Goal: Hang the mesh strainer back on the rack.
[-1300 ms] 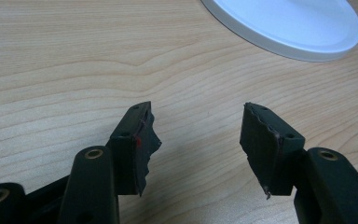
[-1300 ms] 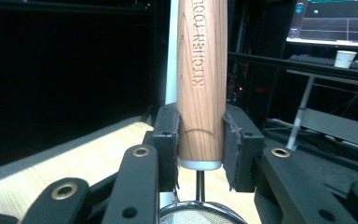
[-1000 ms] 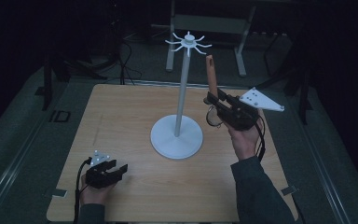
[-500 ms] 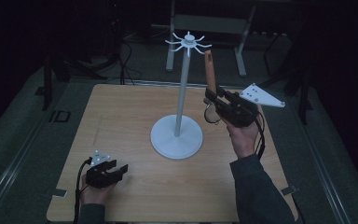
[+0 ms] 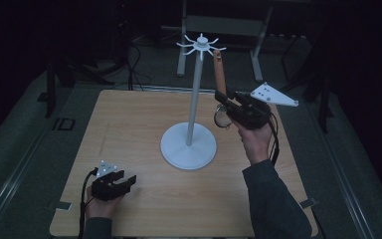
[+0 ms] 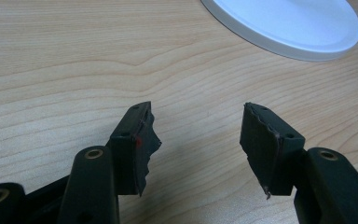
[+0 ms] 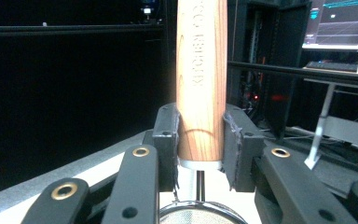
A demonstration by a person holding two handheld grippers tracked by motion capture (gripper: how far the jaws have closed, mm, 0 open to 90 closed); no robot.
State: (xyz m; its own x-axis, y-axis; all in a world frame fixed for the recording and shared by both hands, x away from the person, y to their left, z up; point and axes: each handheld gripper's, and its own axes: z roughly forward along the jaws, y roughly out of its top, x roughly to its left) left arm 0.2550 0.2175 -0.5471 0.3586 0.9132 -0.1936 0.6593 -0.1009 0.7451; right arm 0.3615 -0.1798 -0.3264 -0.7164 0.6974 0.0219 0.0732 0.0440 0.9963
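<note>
Light wooden table (image 5: 144, 129) in a dark room, white round-based stand with hooked top (image 5: 194, 107) at centre, left gripper (image 6: 196, 140) near left, jaws apart, holding nothing, right gripper (image 7: 199, 135) raised right of the pole, clenched on the wooden handle of a small metal strainer (image 7: 201, 70), handle upright

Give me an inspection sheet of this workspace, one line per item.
Surface: light wooden table, bare apart from the stand and the left claw.
Job's things: white hook stand upright mid-table; wooden-handled strainer held upright beside the stand's pole, handle end near the hooks.
Clutter: nothing seen on the table.
Grippers: left claw open, resting low at the table's near left; right claw shut on the strainer's handle, raised to the right of the stand.
Cables: one trails from each claw toward the person's arms; more lie on the floor behind the table.
Surroundings: dark room, metal frame legs behind, a lit monitor in the right gripper view.
</note>
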